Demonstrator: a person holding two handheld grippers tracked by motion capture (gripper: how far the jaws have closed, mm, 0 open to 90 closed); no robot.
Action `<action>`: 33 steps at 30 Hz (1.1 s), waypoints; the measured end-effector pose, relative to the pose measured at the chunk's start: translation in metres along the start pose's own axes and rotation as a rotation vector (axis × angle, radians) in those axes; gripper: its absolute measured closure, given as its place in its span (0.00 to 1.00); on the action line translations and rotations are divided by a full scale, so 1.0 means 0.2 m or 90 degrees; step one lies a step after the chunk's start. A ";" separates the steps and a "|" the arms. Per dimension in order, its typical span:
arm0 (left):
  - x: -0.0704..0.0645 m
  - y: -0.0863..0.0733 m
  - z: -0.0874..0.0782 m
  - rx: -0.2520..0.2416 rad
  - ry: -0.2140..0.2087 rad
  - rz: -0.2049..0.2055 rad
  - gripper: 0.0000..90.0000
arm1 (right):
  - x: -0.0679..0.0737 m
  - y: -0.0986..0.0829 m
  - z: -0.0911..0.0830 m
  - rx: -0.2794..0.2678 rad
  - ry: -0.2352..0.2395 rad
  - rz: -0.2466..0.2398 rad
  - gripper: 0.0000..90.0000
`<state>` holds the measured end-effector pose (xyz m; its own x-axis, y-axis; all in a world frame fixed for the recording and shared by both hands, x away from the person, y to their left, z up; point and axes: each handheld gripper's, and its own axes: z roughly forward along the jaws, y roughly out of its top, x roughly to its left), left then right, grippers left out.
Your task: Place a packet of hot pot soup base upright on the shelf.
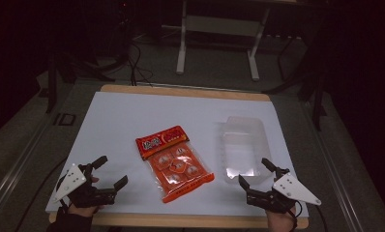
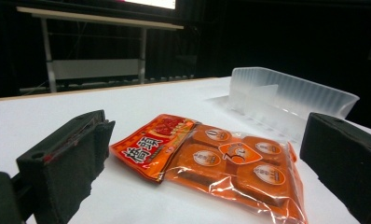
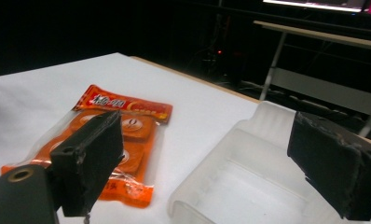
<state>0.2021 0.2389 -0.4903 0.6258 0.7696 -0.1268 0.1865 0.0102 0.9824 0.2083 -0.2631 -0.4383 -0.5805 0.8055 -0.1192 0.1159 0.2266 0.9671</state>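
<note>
An orange snack packet (image 1: 174, 161) with a red header and several round pieces inside lies flat in the middle of the white table top (image 1: 132, 116). To its right stands a clear plastic tray (image 1: 244, 145), with nothing in it. My left gripper (image 1: 110, 170) rests at the near left corner, open, aimed at the packet (image 2: 211, 158) with the tray (image 2: 291, 100) behind. My right gripper (image 1: 255, 172) is open at the near right, just before the tray's near end (image 3: 239, 186), with the packet (image 3: 127, 135) off to its left.
The white sheet lies on a wooden table whose edge (image 1: 181, 91) shows at the back. Beyond it stands a white table frame (image 1: 219, 38) on a dark floor, with cables (image 1: 132, 63). Bare white surface spreads at the back and left.
</note>
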 end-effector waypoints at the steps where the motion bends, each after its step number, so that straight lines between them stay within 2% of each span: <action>1: 0.00 0.00 0.00 0.009 -0.004 -0.001 0.02 | 0.00 0.00 0.00 0.001 -0.001 -0.003 0.12; 3: 0.00 0.00 0.01 0.016 -0.008 0.000 0.02 | 0.00 0.00 0.00 0.000 0.005 -0.002 0.12; 6: -0.01 0.00 0.02 0.037 -0.024 -0.004 0.02 | -0.01 -0.01 -0.01 0.009 0.038 0.030 0.12; 8: -0.01 0.00 0.03 0.040 -0.029 -0.002 0.02 | -0.01 -0.01 -0.01 0.011 0.048 0.035 0.12; 11: -0.02 0.01 0.03 0.042 -0.046 -0.008 0.02 | 0.00 0.00 0.00 0.022 0.049 0.007 0.12; 16: -0.05 0.04 0.02 0.047 -0.070 -0.010 0.02 | 0.03 0.00 0.01 0.021 0.061 -0.016 0.11; 17: -0.06 0.05 0.02 0.058 -0.078 -0.005 0.02 | 0.03 0.00 0.01 0.018 0.062 -0.019 0.11; 19: -0.08 0.07 0.03 0.062 -0.105 0.001 0.02 | 0.04 0.01 0.01 0.017 0.072 -0.021 0.11; 24: -0.14 0.12 0.05 0.067 -0.135 0.033 0.02 | 0.06 0.01 0.00 0.009 0.077 -0.032 0.11; 26: -0.15 0.14 0.06 0.063 -0.142 0.039 0.02 | 0.06 0.02 0.00 0.007 0.068 -0.035 0.11; 28: -0.17 0.16 0.07 0.059 -0.147 0.045 0.02 | 0.06 0.02 0.01 -0.001 0.089 -0.030 0.11; 29: -0.17 0.17 0.08 0.059 -0.149 0.049 0.02 | 0.07 0.02 0.01 -0.002 0.085 -0.032 0.11; 31: -0.18 0.20 0.11 0.063 -0.149 0.057 0.02 | 0.08 0.02 0.01 -0.002 0.090 -0.037 0.11; 33: -0.18 0.21 0.14 0.059 -0.136 0.061 0.02 | 0.08 0.02 0.01 -0.003 0.091 -0.040 0.11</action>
<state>0.2081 0.1939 -0.4477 0.7884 0.6112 -0.0694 0.1805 -0.1220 0.9760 0.2011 -0.2484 -0.4362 -0.6950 0.7038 -0.1471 0.0722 0.2719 0.9596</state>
